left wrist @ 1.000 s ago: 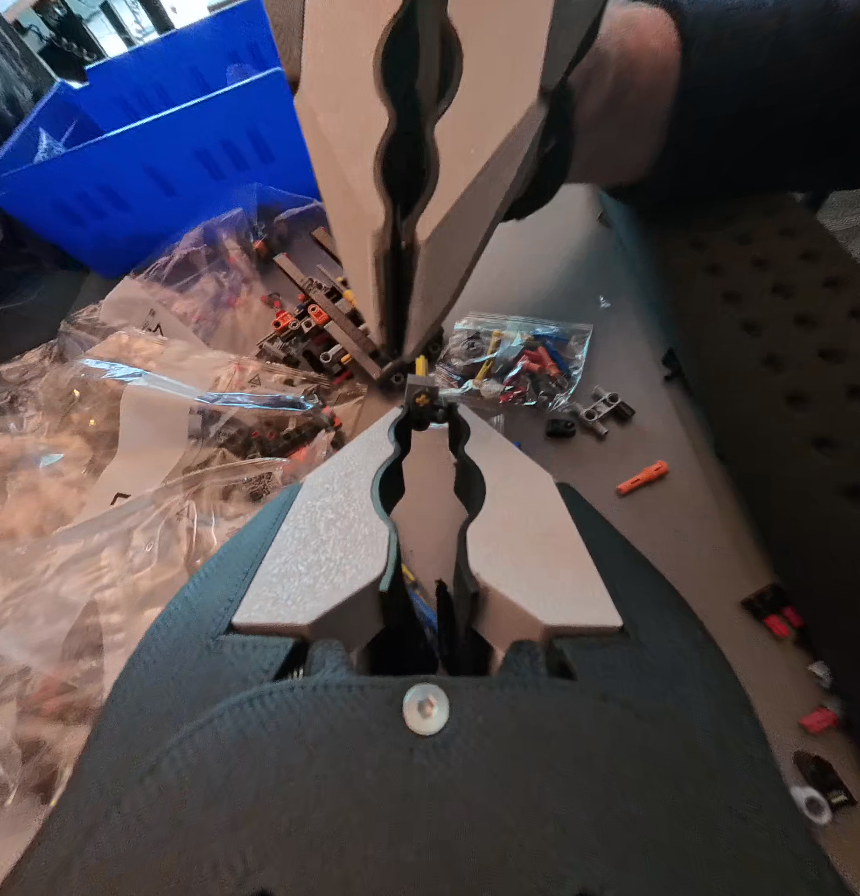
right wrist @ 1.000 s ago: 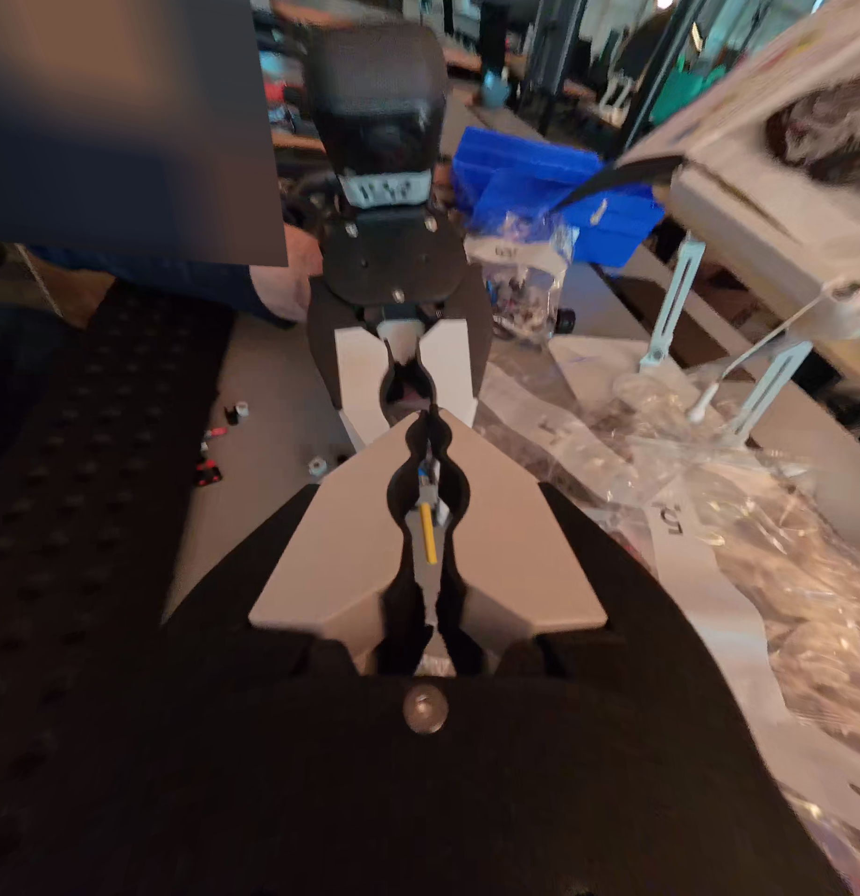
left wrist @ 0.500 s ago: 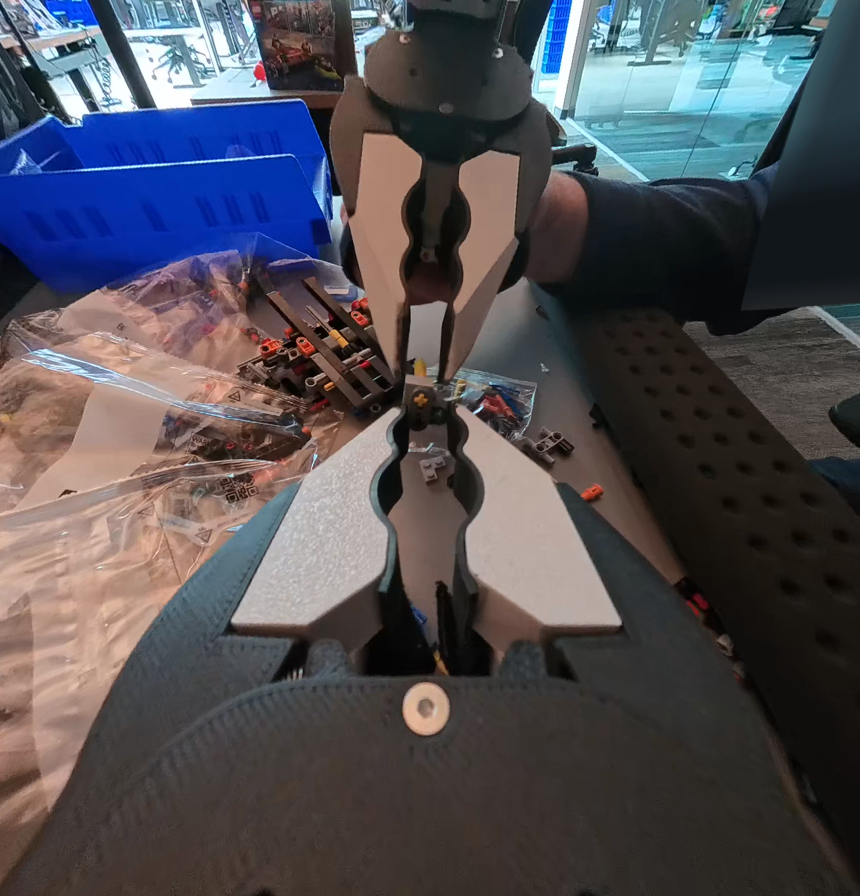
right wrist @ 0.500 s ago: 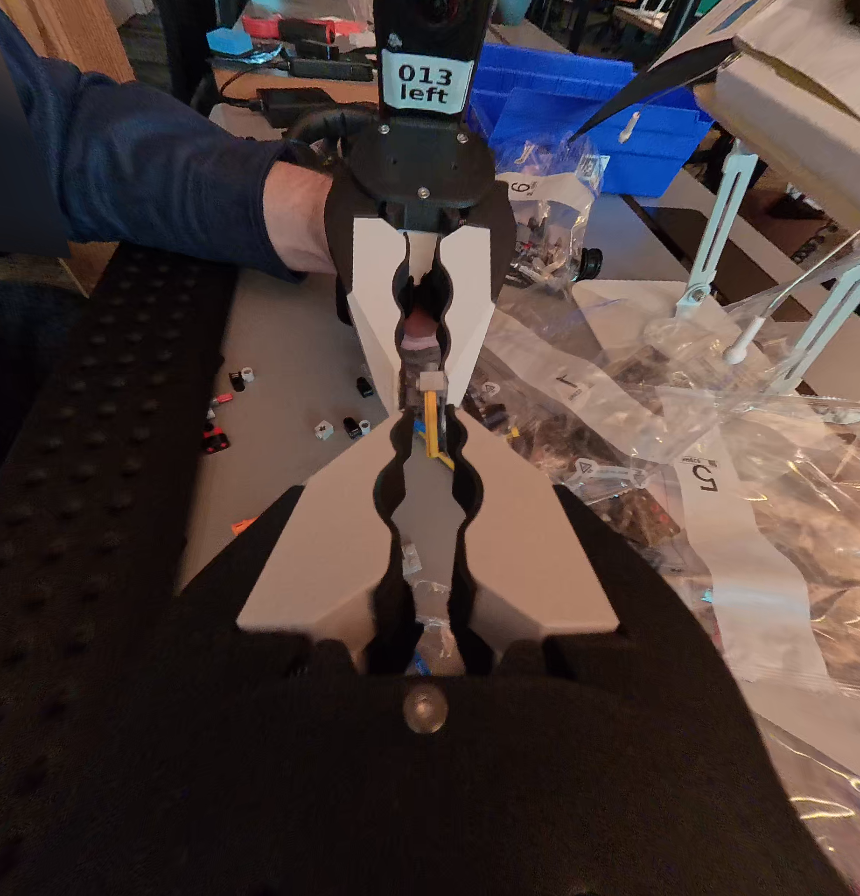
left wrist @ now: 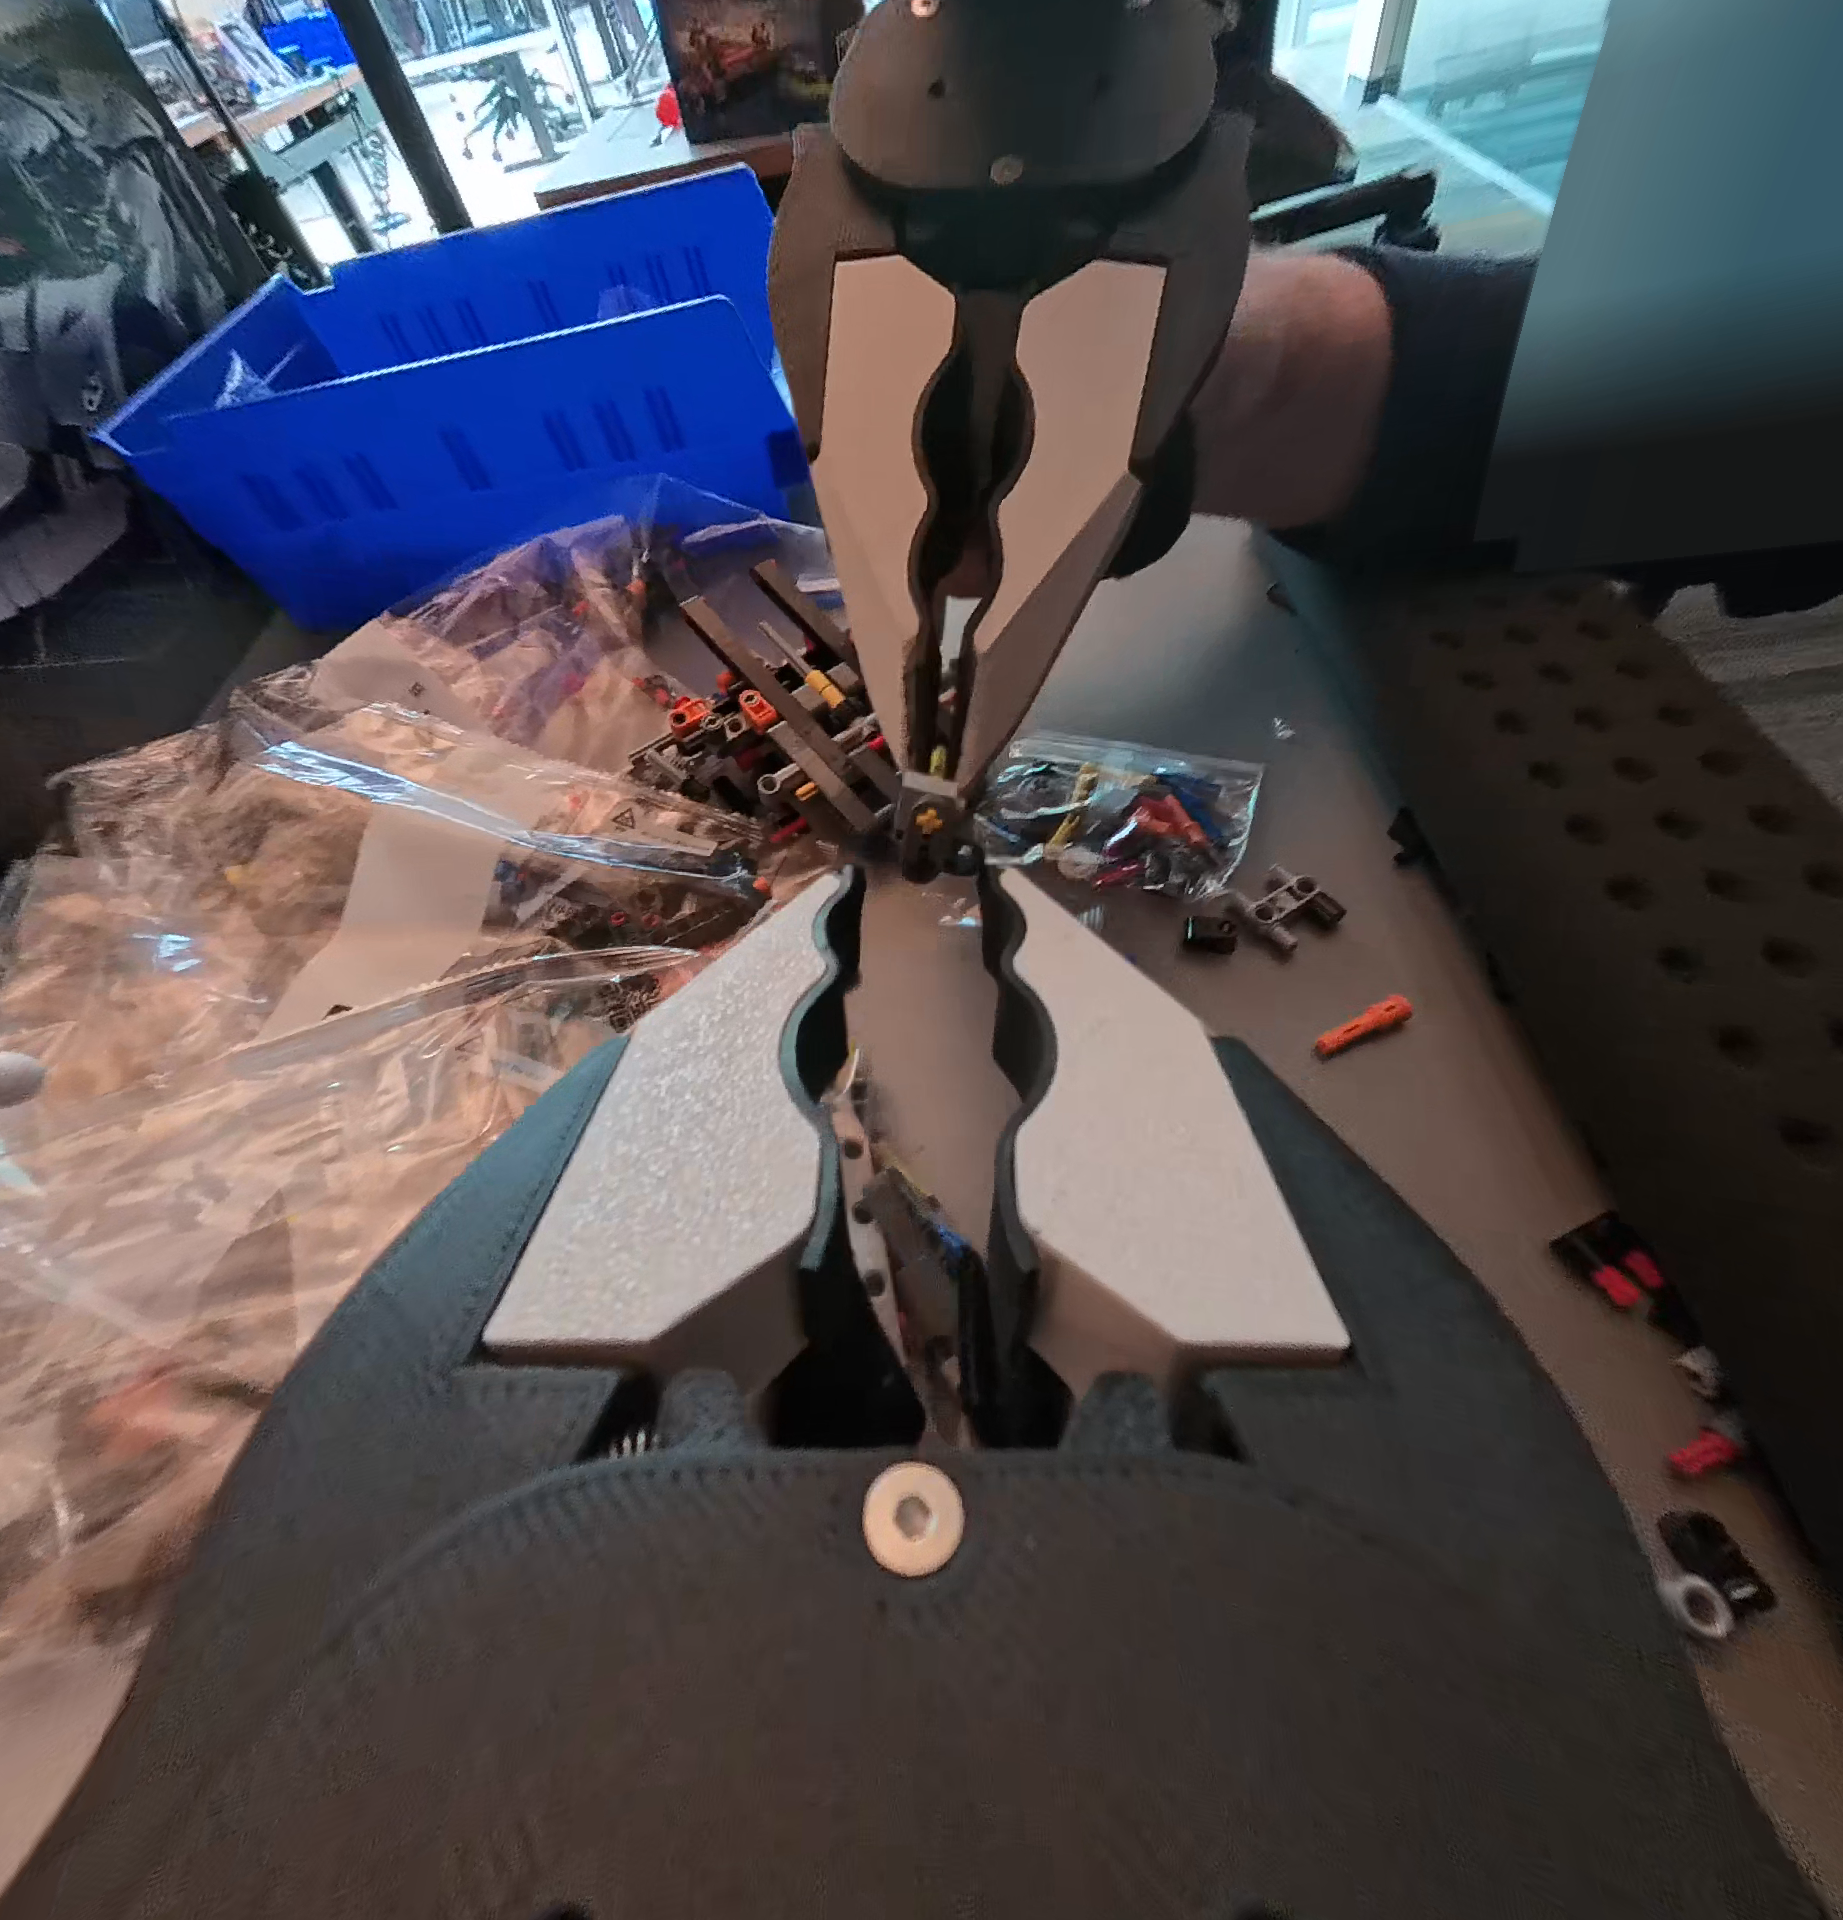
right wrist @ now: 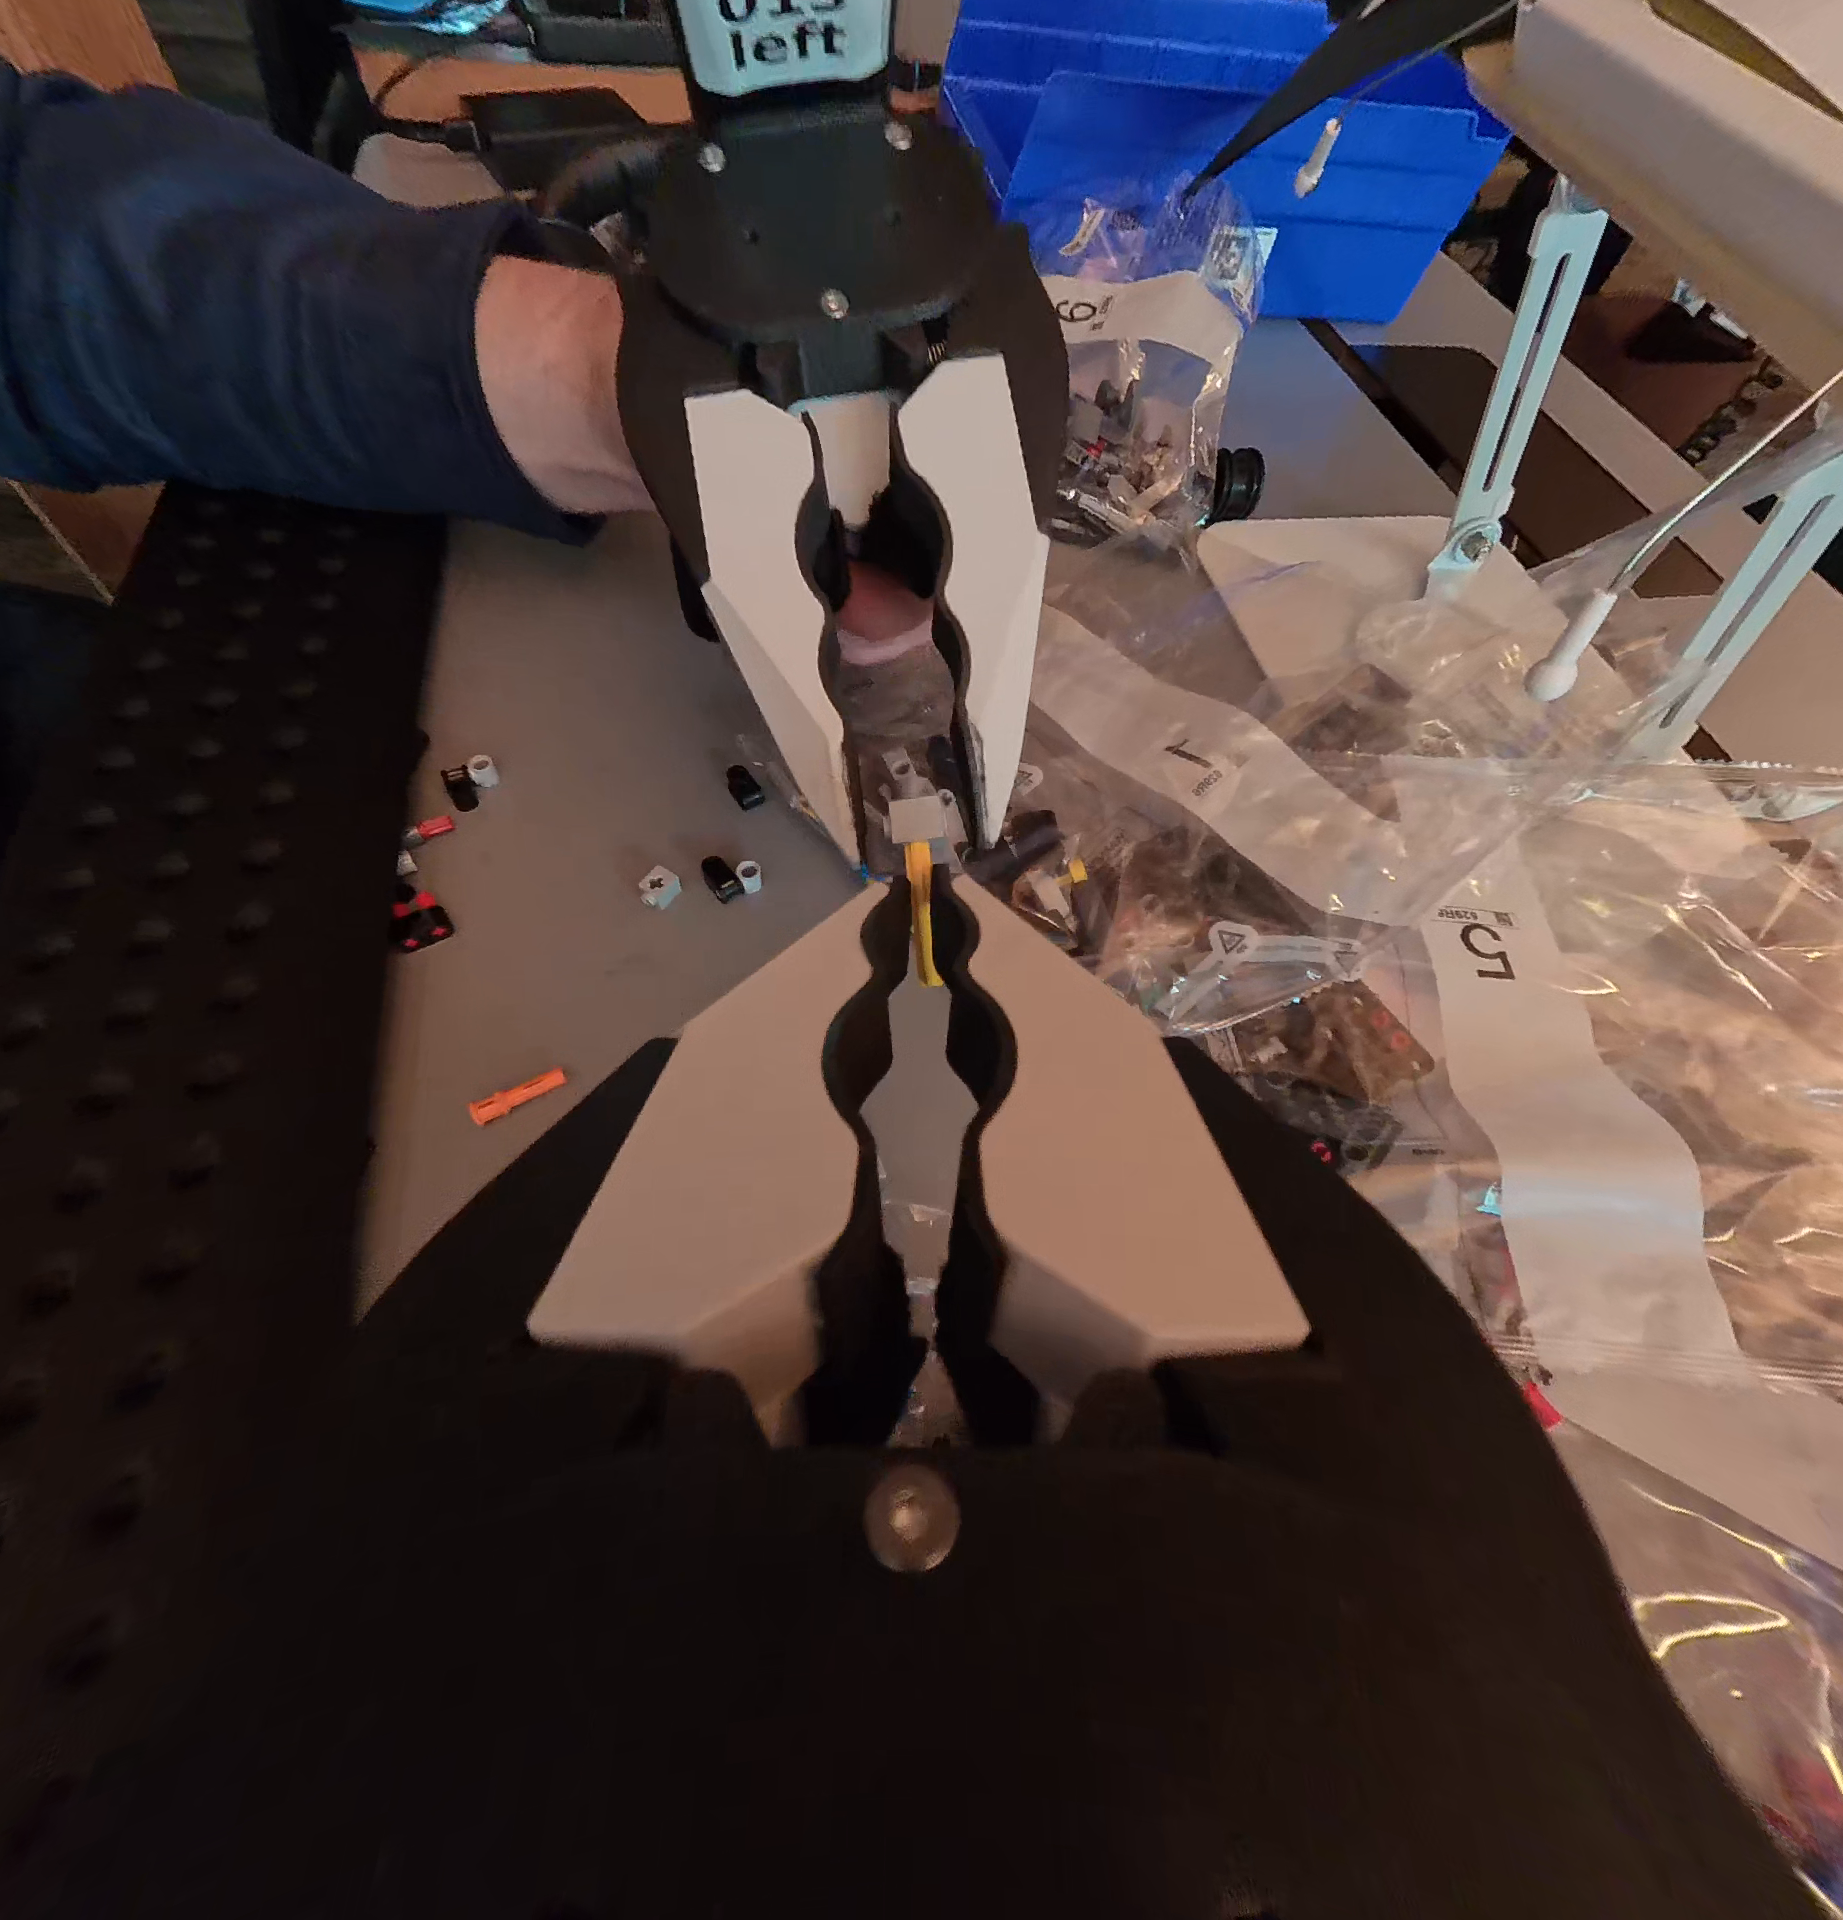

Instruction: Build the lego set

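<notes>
Your left gripper [left wrist: 919,883] has let its jaws part a little, so the grey connector [left wrist: 927,821] looks free of them, though the view is tight. It now hangs above the table [left wrist: 1260,675] on the yellow axle [right wrist: 925,935], which your right gripper [right wrist: 917,899] pinches narrowly. That joint seems seated. At 2 o'clock a small bag [left wrist: 1114,810] holds coloured pins. The contents of the blue bin [left wrist: 460,457] at 10 o'clock are hidden.

Small grey connector block [left wrist: 927,821] with yellow cross-axle [right wrist: 923,925] through it, held in air between two tool tips, axle end showing as yellow cross. Partly built dark grey beam frame [left wrist: 782,717] with orange and red pins lies flat on table [left wrist: 1187,665]; loose pieces [right wrist: 725,878] scattered nearby, possibly connectors.
</notes>
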A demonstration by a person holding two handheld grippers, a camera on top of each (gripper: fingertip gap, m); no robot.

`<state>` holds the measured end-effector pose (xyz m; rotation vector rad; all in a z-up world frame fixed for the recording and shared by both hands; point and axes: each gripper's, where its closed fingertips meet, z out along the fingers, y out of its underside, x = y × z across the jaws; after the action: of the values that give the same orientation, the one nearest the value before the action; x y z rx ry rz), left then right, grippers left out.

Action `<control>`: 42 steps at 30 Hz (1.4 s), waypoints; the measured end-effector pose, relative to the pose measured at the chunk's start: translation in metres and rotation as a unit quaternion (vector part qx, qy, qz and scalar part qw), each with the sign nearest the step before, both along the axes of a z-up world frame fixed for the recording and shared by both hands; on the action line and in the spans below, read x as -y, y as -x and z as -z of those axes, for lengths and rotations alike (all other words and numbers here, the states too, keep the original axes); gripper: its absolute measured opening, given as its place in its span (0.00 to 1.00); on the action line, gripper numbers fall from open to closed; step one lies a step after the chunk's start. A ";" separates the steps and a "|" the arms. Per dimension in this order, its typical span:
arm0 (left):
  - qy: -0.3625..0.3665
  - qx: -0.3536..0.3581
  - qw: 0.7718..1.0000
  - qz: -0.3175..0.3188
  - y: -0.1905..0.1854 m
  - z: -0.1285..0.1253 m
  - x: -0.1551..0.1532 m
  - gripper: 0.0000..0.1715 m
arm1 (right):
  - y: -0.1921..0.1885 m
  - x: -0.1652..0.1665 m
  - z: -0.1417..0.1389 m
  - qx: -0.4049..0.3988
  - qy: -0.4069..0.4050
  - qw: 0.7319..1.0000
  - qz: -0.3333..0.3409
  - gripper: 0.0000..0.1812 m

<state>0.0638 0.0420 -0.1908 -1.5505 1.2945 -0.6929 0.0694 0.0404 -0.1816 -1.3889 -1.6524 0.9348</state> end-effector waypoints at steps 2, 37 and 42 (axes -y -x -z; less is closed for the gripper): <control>-0.013 -0.007 1.000 -0.001 0.002 -0.001 0.000 0.11 | 0.000 0.000 0.001 0.001 0.007 1.000 0.000 0.00; -0.044 -0.007 0.999 0.018 -0.001 -0.013 0.012 0.03 | 0.004 0.010 0.000 0.007 -0.015 1.000 -0.011 0.01; -0.041 0.000 0.999 0.030 -0.001 -0.019 0.016 0.03 | 0.004 0.014 -0.003 -0.001 -0.010 1.000 -0.023 0.01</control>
<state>0.0645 0.0256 -0.1721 -1.4514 1.3573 -0.6694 0.0655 0.0264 -0.1787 -1.3409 -1.6936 0.9439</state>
